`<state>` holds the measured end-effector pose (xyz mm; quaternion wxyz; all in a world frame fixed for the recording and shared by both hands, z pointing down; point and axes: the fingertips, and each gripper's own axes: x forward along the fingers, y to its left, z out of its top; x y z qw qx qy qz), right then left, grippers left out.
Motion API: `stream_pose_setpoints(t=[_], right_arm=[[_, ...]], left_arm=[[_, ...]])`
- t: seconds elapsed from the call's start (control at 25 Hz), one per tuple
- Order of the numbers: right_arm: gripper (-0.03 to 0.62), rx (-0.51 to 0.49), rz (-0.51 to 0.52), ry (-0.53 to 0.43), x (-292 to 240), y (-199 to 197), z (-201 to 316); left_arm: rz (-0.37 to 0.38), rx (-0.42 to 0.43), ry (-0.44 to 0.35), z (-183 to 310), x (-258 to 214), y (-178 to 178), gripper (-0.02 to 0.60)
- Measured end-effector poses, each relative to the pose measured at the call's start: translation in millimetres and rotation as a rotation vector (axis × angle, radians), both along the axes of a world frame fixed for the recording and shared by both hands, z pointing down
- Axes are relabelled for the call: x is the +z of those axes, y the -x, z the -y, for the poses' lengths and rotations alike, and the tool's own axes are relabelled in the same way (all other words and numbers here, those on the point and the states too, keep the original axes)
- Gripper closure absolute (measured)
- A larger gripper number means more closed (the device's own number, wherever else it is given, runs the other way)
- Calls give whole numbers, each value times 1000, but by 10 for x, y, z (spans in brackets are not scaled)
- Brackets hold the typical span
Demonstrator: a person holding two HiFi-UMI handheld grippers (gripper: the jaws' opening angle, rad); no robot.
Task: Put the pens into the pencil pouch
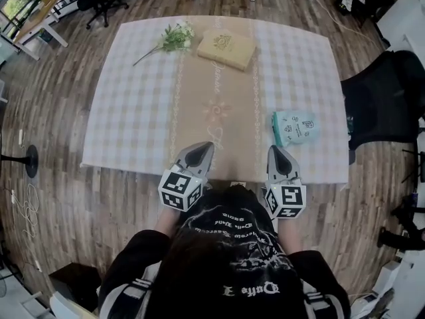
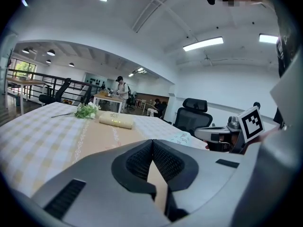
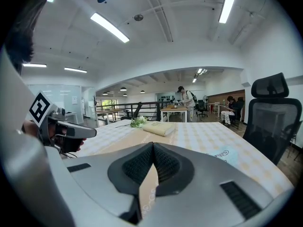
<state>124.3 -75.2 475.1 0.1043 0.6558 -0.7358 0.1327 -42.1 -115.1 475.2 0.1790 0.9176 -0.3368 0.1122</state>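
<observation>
A cream, soft rectangular pouch [image 1: 226, 48] lies at the far middle of the table, also seen in the left gripper view [image 2: 116, 121] and the right gripper view [image 3: 158, 128]. A teal printed pouch [image 1: 294, 127] lies at the near right, just beyond my right gripper [image 1: 275, 150]. I see no pens in any view. My left gripper [image 1: 202, 147] hovers over the table's near edge, left of the right one. Both are shut with nothing between the jaws, as their own views show: the left gripper [image 2: 152, 141] and the right gripper [image 3: 153, 144].
The table carries a checked cloth [image 1: 133, 111] with a beige runner down its middle. A sprig of flowers [image 1: 174, 38] lies at the far left of the cream pouch. A black office chair [image 1: 385, 98] stands at the table's right side. People sit at desks far behind.
</observation>
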Motion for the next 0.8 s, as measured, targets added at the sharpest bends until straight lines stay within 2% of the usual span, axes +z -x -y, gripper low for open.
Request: stream_pose_setpoints(t=[0.2,0.8], right_arm=[[586,7,-10,-3,-12,19,9],[586,9,-34,-1,-38,-28,86]], left_arm=[[2,10,-16,36,-27,0,561],[4,-29,-45,171,-93,-20,561]])
